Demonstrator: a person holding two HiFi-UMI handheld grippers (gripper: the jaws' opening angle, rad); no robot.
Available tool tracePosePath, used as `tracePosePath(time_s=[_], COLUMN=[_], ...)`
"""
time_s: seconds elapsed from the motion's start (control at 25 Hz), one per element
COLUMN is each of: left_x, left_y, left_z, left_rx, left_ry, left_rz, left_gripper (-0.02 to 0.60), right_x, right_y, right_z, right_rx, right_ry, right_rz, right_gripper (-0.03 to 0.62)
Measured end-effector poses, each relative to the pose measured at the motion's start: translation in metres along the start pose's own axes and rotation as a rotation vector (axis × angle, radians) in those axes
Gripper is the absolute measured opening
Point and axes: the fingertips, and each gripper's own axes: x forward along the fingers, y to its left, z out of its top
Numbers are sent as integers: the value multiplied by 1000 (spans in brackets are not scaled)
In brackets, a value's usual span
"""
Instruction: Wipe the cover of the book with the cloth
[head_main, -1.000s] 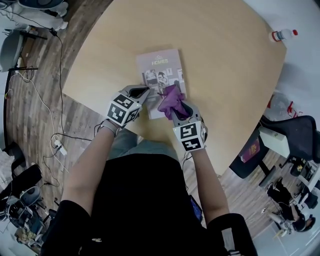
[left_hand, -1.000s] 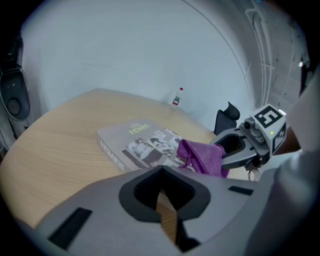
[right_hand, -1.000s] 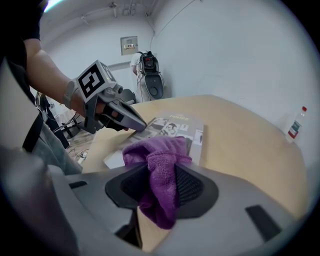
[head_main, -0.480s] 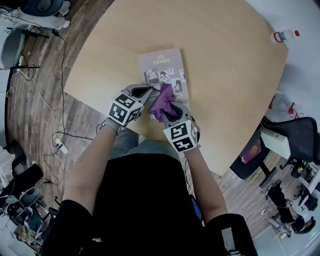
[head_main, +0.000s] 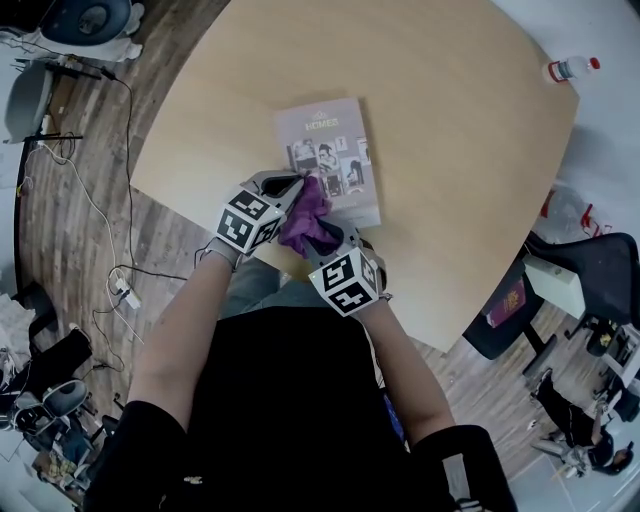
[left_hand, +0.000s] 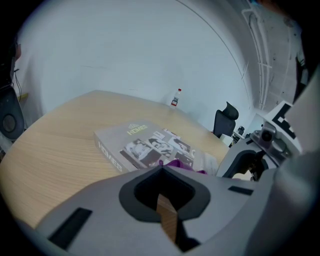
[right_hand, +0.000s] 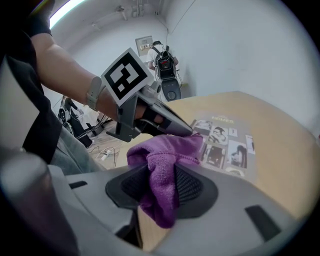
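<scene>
**A:** Head view, status?
**B:** The book (head_main: 325, 135) lies flat on the table (head_main: 450, 150), unmoved. The right gripper (head_main: 320, 232) has carried the purple cloth (head_main: 305, 208) from the cover's near right area to its near left corner, beside the left gripper (head_main: 293, 182).

**A:** Left gripper view?
**B:** The jaws are together with nothing between them. The tips are at the book's near edge, and the cloth is just beyond.

**A:** Right gripper view?
**B:** The jaws have just been closing slightly and clamp a fold of cloth. The rest is bunched on the cover, just beside the left gripper's tip.
</scene>
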Motion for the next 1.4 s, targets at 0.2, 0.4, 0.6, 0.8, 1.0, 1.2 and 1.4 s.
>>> tracePosePath(time_s=[0.2,0.4,0.6,0.8,1.0,1.2,1.4], left_x=[0,0,1,0,2,1,0], left_y=[-1,-1,-1,-1,-2,-2,-3], left_z=[0,-1,-1,-1,-1,0,3], left_rx=[4,7,3,9,46,41,46], left_ry=[2,-1,-5,-3,-4,-4,-20], left_rz=[-2,-9,-16,-20,-14,-18,-16], left_gripper=[17,17,17,17,17,17,17], right_x=[-12,-29,-45,-59,-61,-55,-46], right_y=[-5,-32,-67,-95,-117,-135,-147], right_z=[-10,-20,-29,-36,-36,-25,-13], right_rx=[57,124,175,229,235,235,241], right_ry=[-12,-34,-47,-68,-61,-35,-15], right_rz=[18,-57,-134,-193,-225,-224,-201], right_gripper=[146,144,144,146,149,153,160])
